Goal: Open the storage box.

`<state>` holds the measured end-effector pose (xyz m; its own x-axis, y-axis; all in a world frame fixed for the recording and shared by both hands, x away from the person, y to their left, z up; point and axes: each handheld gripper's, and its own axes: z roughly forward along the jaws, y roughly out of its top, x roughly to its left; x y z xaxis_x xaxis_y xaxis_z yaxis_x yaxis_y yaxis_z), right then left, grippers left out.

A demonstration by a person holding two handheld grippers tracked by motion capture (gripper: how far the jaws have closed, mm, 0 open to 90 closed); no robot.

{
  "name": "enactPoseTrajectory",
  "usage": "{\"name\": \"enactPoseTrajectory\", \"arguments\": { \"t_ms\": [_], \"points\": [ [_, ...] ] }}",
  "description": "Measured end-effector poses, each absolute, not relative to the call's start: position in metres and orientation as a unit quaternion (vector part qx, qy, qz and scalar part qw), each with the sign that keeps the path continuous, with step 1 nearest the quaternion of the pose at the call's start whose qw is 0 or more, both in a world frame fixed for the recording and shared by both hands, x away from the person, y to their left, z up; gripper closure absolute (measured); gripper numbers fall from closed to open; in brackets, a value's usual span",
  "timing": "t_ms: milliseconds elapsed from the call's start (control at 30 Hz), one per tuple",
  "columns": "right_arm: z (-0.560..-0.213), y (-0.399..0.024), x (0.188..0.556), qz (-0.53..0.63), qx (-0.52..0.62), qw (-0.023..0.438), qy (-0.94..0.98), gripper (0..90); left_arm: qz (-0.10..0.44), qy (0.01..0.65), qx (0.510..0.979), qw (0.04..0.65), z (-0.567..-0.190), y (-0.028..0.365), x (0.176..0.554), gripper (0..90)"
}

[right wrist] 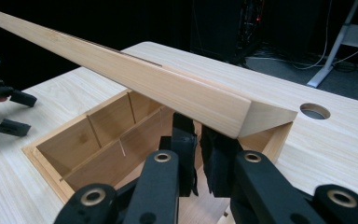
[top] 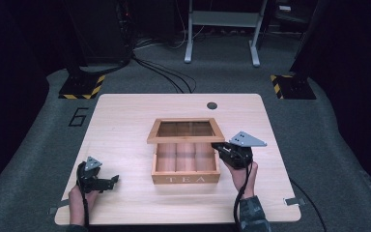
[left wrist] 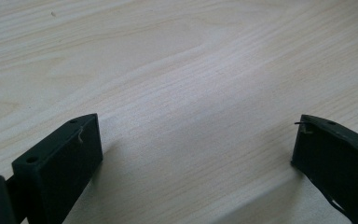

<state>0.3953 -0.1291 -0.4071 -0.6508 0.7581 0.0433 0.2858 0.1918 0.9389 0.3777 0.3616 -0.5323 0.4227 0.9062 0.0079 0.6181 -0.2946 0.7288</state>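
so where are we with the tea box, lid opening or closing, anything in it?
Done: the tea box sits mid-table with its lid raised partway; the compartments I can see look empty. In hand: the right gripper is under the lid's front corner, jaws nearly closed, seemingly propping it. One moment can't show whether it's opening or closing. The left gripper rests open on the table, idle. Left: finishing the lid move.

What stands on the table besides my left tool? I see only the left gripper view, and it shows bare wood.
Observer: A wooden box marked TEA stands in the middle, to the right of your left tool.
Operator: Is it closed?
Observer: No, its glazed lid is raised at an angle.
Operator: And where is the right tool?
Observer: The right tool is under the lid's front edge, at the right end, jaws nearly together.
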Motion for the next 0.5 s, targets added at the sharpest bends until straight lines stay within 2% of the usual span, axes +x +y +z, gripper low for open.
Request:
{"name": "enactPoseTrajectory", "arguments": {
  "t_ms": [500],
  "points": [
    [-0.389, -0.129, 0.412, 0.523, 0.355, 0.221, 0.743, 83.8, 0.216, 0.492, 0.775, 0.333, -0.532, 0.362, 0.378, 1.3]
  ]
}}
